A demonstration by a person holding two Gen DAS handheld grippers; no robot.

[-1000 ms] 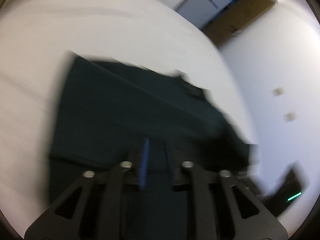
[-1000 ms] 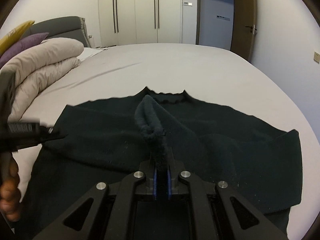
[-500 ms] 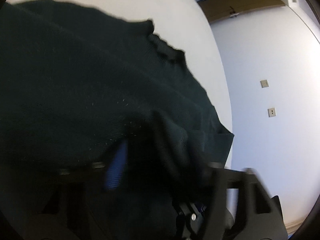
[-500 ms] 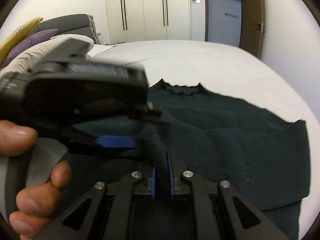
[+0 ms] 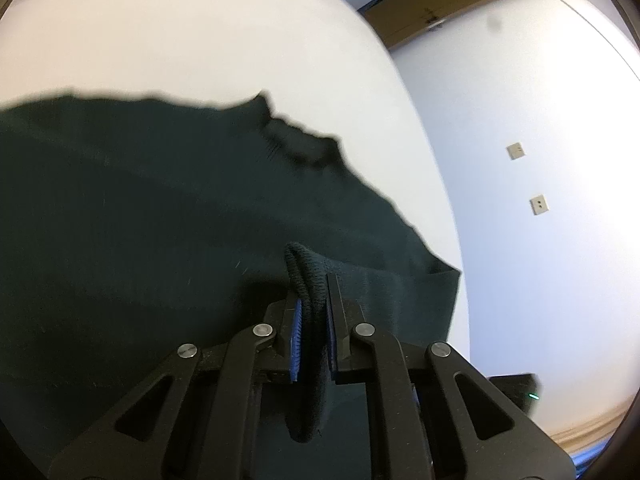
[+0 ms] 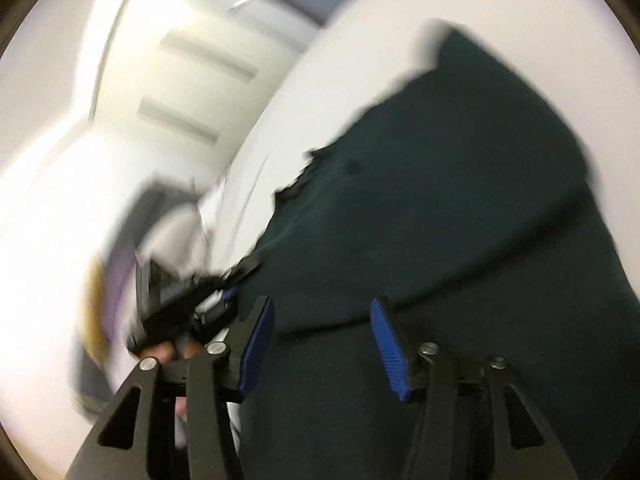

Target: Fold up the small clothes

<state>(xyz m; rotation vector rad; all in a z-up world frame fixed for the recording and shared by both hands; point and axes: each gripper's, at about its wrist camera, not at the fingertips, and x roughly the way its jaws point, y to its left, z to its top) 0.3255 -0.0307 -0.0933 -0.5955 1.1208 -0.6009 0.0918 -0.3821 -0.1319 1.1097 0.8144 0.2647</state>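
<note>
Left tongs (image 5: 313, 312) at bottom center of their frame are clenched on a rolled fold of the dark green sweater (image 5: 140, 208), blue pads squeezing the knit. Rest of the sweater lies spread on the white bed (image 5: 180, 32), filling left & center of frame, collar near the middle. Right wrist view is pretty blurry, but right tongs (image 6: 322, 344) at bottom center are released w/ fingers wide apart, nothing between them, sweater right beyond.
</note>
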